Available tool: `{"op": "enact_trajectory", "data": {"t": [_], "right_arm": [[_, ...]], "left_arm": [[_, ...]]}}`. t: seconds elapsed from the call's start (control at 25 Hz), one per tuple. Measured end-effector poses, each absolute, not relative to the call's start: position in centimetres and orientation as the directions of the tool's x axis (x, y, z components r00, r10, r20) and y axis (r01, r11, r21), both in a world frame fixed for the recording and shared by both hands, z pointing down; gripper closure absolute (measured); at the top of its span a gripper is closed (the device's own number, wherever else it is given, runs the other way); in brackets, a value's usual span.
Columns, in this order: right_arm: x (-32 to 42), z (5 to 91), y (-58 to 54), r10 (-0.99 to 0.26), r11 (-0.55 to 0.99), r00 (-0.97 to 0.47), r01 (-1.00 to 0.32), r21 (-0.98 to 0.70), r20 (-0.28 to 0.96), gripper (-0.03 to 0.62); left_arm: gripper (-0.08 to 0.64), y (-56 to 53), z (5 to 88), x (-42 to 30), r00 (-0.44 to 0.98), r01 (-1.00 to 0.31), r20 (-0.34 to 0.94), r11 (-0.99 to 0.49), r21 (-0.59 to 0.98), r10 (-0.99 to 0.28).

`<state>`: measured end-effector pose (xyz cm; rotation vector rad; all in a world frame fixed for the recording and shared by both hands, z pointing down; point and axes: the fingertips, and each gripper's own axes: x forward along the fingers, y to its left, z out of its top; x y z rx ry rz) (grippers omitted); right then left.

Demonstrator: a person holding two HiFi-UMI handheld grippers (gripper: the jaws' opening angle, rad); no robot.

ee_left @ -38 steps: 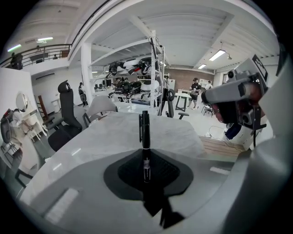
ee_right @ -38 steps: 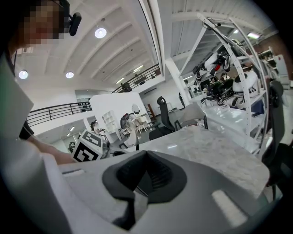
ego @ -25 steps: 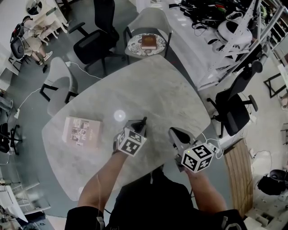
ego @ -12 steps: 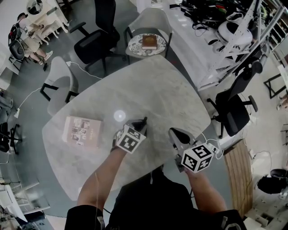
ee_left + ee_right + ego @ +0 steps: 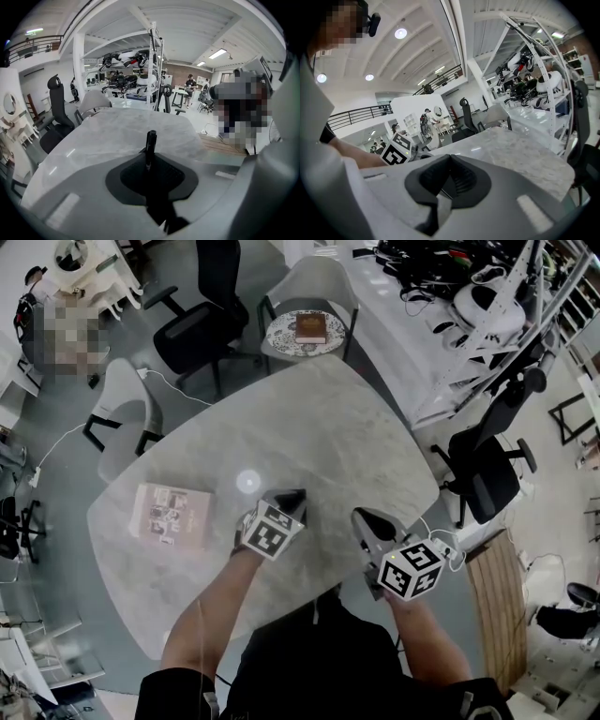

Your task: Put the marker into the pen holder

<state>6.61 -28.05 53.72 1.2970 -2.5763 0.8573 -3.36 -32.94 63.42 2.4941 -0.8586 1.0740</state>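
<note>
Left gripper view: marker (image 5: pixel 150 146) upright in frame, free end up.
Left gripper (image 5: pixel 149 161): clamped on marker's base.
Right gripper (image 5: pixel 450 158): jaws together, empty.

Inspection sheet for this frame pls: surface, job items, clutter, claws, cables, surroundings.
Surface: marble table.
Job's things: marker upright in the left claw; small round pale thing on the table, possibly the pen holder, cannot tell.
Clutter: book lying flat on the table's left side.
Grippers: left claw shut on marker; right claw shut, holding nothing.
Cables: white cable on the floor.
Surroundings: office chairs, gear racks.
</note>
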Motion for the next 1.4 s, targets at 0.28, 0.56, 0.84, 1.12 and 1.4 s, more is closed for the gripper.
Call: {"op": "enact_trajectory", "data": {"t": [0.28, 0.56, 0.84, 1.12, 1.4], "right_arm": [[6.5, 53.9, -28.0, -0.694, 0.467, -0.623, -0.771, -0.433, 0.361, 0.589], [6.8, 53.9, -27.8, -0.693, 0.464, -0.623, -0.771, -0.437, 0.363, 0.589], [6.7, 54.1, -27.7, -0.691, 0.463, -0.625, -0.768, -0.442, 0.363, 0.589], [6.9, 54.0, -27.5, -0.688, 0.462, -0.628, -0.766, -0.447, 0.365, 0.589], [6.6, 54.1, -27.3, -0.679, 0.478, -0.638, -0.760, -0.441, 0.362, 0.589]], "left_arm": [[0.502, -32.8, 64.0, -3.5, 0.514, -0.633, 0.760, -0.774, 0.022, -0.399], [0.500, -32.6, 63.8, -3.5, 0.495, -0.623, 0.774, -0.782, -0.002, -0.396], [0.504, -33.0, 63.6, -3.5, 0.492, -0.621, 0.766, -0.783, -0.024, -0.414], [0.495, -33.1, 62.9, -3.6, 0.488, -0.636, 0.755, -0.771, -0.036, -0.438], [0.476, -32.5, 62.1, -3.9, 0.507, -0.638, 0.728, -0.769, -0.042, -0.461]]}}
